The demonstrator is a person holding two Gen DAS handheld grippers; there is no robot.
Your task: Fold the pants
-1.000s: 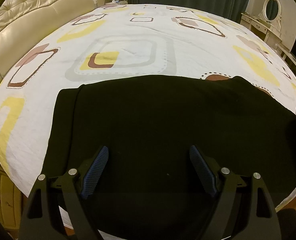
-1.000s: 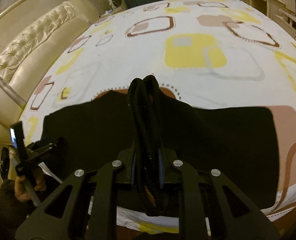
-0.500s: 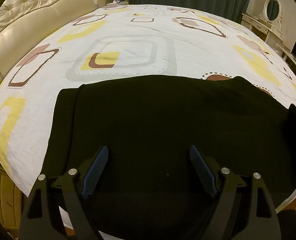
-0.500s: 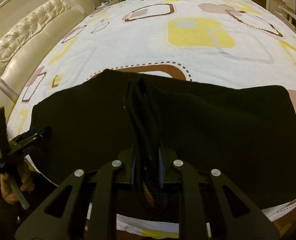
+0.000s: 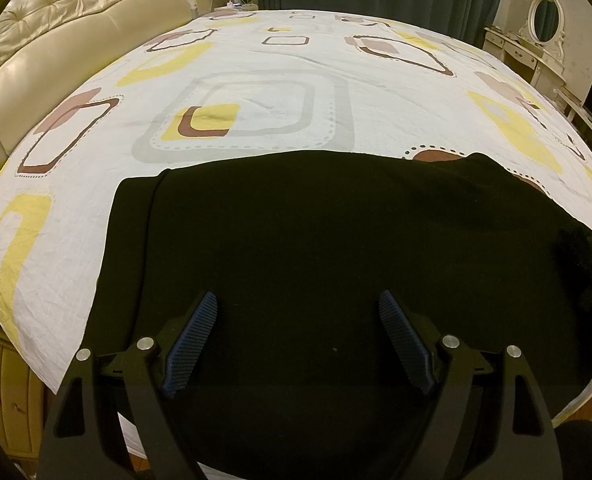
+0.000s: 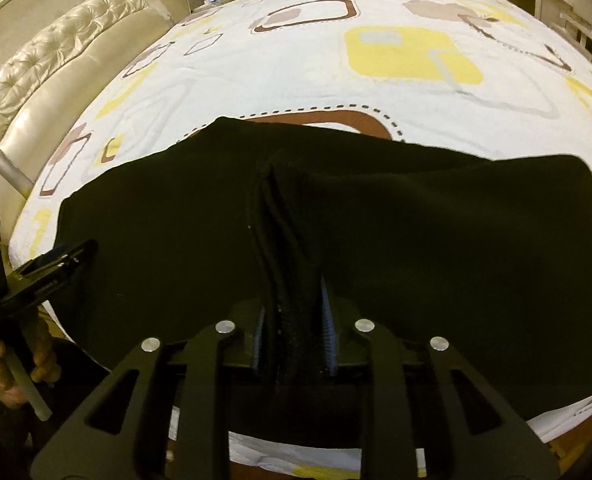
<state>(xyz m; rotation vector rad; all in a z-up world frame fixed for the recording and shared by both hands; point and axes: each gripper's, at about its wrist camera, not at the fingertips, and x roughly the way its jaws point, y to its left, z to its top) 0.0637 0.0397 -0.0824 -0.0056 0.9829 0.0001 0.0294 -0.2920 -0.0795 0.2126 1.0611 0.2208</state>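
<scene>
Black pants (image 5: 315,248) lie spread across the near edge of the bed. My left gripper (image 5: 297,320) hovers open just above them near the front edge, with nothing between its blue pads. My right gripper (image 6: 292,320) is shut on a bunched fold of the pants (image 6: 435,248), with thick layered edges running up between its pads. In the right wrist view the left gripper (image 6: 52,264) shows at the far left, held by a hand. The pinched fold shows at the right edge of the left wrist view (image 5: 587,256).
The bed has a white sheet (image 5: 256,76) with yellow, brown and grey squares. A cream tufted headboard (image 5: 68,28) stands at the left. A dressing table with an oval mirror (image 5: 543,20) is at the back right. A cream cabinet (image 5: 4,392) sits below the bed's left corner.
My right gripper has lowered the held fold toward the bed, so it now lies lower over the spread pants. The left gripper has stayed in place, open.
</scene>
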